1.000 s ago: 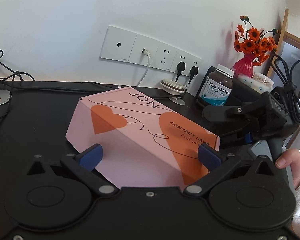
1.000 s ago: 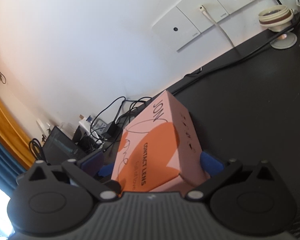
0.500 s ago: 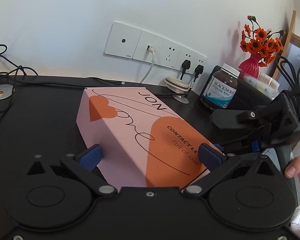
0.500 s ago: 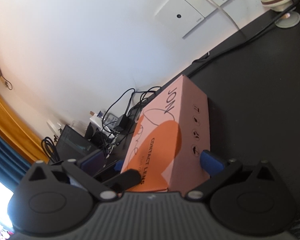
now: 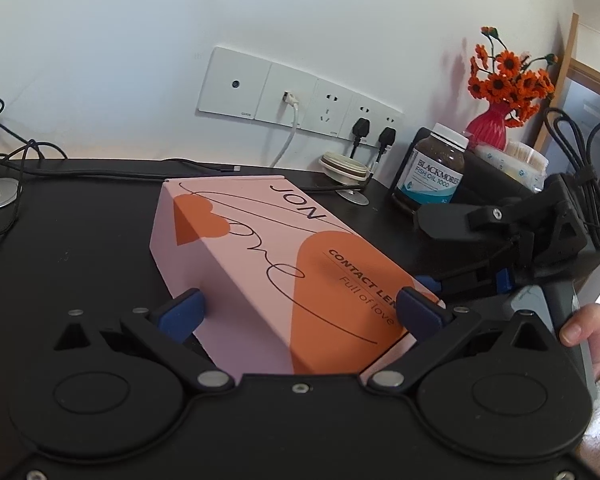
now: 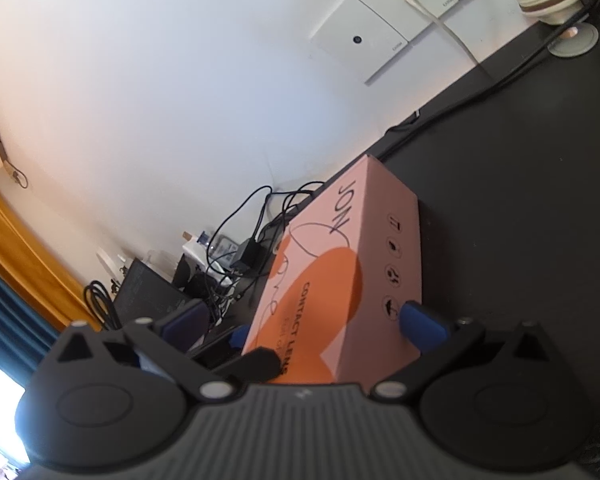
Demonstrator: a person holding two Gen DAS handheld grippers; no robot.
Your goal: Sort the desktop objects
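A long pink and orange box [image 5: 284,264] printed "JON CONTACT LENS" lies on the black desk [image 5: 80,248], its length running away from me. My left gripper [image 5: 300,310] is open and straddles the box's near end; its left pad touches the long side. My right gripper [image 5: 466,280], held in a hand [image 5: 584,324], sits at the box's near right corner. In the right wrist view the box [image 6: 340,280] stands between the fingers of my open right gripper [image 6: 302,320]. Its right pad [image 6: 420,324] touches the icon side, its left pad is apart. The left gripper's finger [image 6: 252,362] shows there.
A fish oil bottle [image 5: 432,172], a red vase of orange flowers [image 5: 496,120] and a cotton swab tub [image 5: 516,160] stand at the back right. Wall sockets [image 5: 300,100] with plugged cables line the wall. A small round stand [image 5: 346,164] is behind the box. Cables [image 5: 20,152] lie far left.
The box has turned on the desk from lying crosswise to pointing away from my left gripper. Both grippers kept the same finger width. The right gripper shifted slightly lower beside the box's end.
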